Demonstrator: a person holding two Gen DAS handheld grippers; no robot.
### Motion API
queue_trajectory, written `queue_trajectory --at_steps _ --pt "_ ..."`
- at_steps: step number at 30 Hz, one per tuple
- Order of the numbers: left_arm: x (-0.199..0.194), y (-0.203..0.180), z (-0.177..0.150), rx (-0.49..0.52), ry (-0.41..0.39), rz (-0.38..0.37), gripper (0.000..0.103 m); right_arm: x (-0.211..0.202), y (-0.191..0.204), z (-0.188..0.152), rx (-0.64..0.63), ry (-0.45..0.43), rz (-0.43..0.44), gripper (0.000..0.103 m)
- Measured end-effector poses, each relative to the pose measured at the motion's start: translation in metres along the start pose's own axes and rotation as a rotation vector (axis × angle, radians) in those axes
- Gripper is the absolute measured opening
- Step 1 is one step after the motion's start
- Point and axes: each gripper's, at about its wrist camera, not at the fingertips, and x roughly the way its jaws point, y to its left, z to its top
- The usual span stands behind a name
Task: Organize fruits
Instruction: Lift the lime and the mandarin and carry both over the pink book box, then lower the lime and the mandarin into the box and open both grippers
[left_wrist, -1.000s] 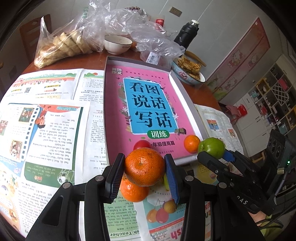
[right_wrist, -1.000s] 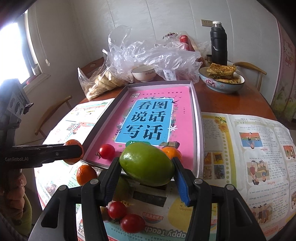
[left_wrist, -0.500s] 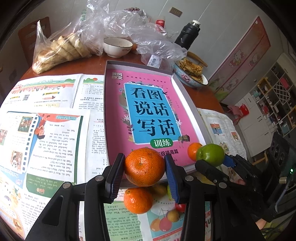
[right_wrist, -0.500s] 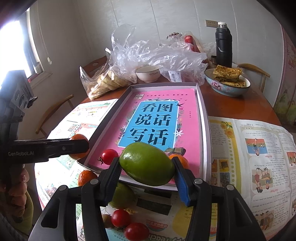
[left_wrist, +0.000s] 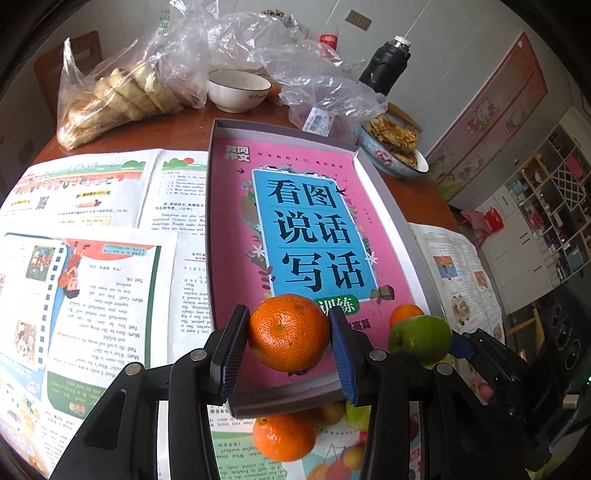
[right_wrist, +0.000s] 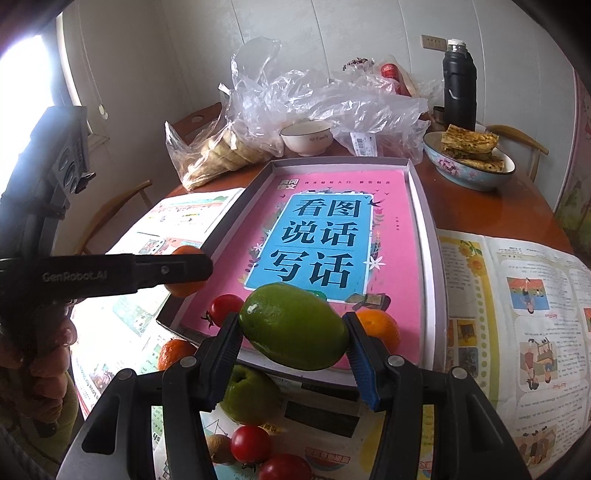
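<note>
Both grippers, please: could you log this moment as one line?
left gripper: shut on orange | right gripper: shut on green fruit | both over tray

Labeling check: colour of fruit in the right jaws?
Green fruit, clearest in the right wrist view.

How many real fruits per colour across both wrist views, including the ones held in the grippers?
Orange round citrus fruits: 3
Green oval fruits: 2
Small red tomatoes: 3
Small brown round fruit: 1
Total: 9, not counting fruit pictures printed on the paper.
</note>
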Motion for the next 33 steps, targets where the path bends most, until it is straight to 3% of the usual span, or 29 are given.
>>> queue_trajectory --at_steps 33 --pt "0.046 -0.002 0.019 0.036 0.055 0.044 0.045 0.041 0.014 -0.001 -0.061 0.086 0.007 0.055"
